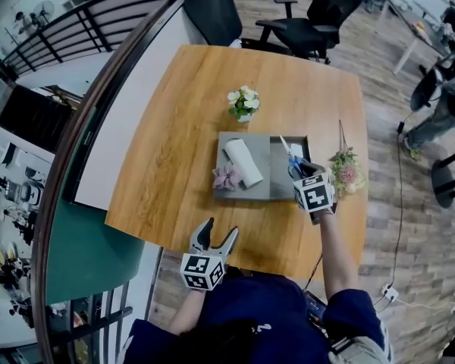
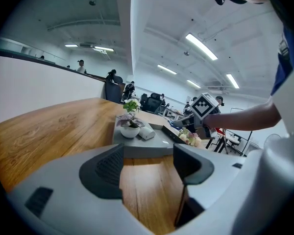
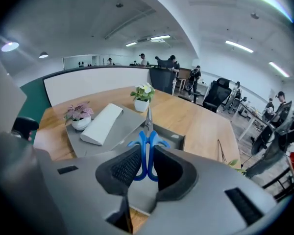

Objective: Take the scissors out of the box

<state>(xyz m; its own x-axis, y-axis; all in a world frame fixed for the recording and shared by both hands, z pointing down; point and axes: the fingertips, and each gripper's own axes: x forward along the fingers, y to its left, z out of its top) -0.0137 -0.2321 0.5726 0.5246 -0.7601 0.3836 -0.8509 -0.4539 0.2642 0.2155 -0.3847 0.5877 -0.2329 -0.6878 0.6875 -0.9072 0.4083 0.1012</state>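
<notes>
The blue-handled scissors (image 1: pixel 291 158) hang over the open right part of the grey box (image 1: pixel 279 190) at mid-table, blades pointing away from me. My right gripper (image 1: pixel 307 174) is shut on their handles. In the right gripper view the blue loops (image 3: pixel 146 153) are pinched between the dark pads (image 3: pixel 125 168), and the steel blades (image 3: pixel 148 117) rise above the box's inner wall (image 3: pixel 174 137). My left gripper (image 1: pixel 216 237) stays open over the table's near edge, nothing between its fingers (image 2: pixel 104 168), well short of the box (image 2: pixel 147 148).
On the box's grey lid (image 1: pixel 239 144) lie a white roll (image 1: pixel 244 162) and a small pink plant (image 1: pixel 227 177). A white flower pot (image 1: pixel 244 103) stands behind the box. A dried bouquet (image 1: pixel 347 169) lies at the table's right edge. An office chair (image 1: pixel 311 14) stands beyond the table.
</notes>
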